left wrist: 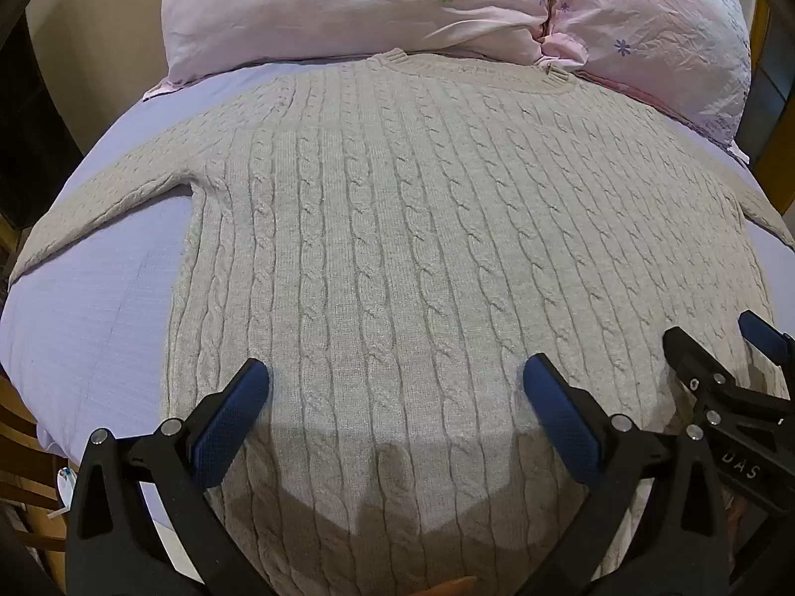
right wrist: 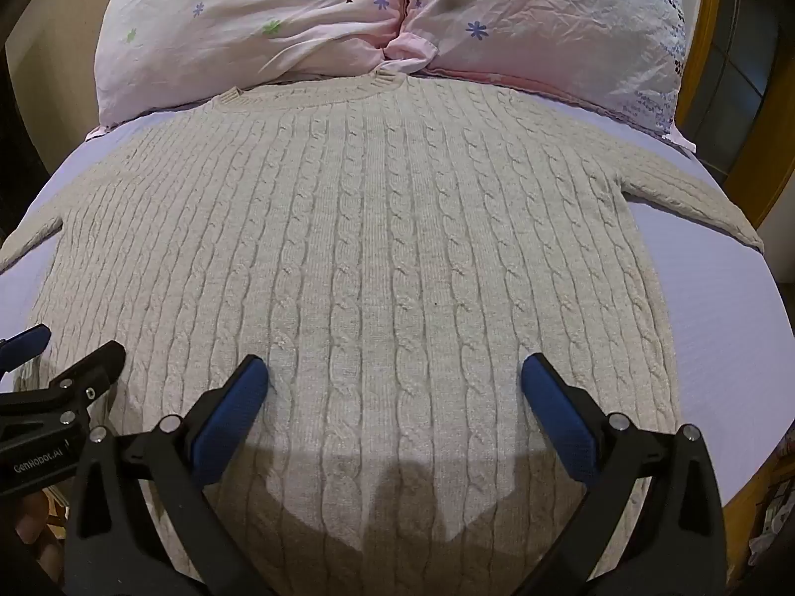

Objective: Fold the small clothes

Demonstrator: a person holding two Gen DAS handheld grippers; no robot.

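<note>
Spread flat and face-up on a lavender bedsheet (left wrist: 99, 308): a beige cable-knit sweater (left wrist: 397, 228), neckline against two pink floral pillows (right wrist: 348, 25), sleeves reaching out to either side. Poised over the sweater's hem end, side by side and apart from the knit: the left gripper (left wrist: 395, 400) and the right gripper (right wrist: 395, 397), both spread wide, grasping nothing. Cast on the knit beneath the blue fingertips (right wrist: 248, 387): their shadows.

Beige cable-knit sweater (left wrist: 397, 228) spread flat on lilac sheet (left wrist: 94, 328), neckline against pink floral pillows (left wrist: 348, 5), left gripper (left wrist: 396, 387) spread wide above hem, right gripper (left wrist: 715, 342) alongside
</note>
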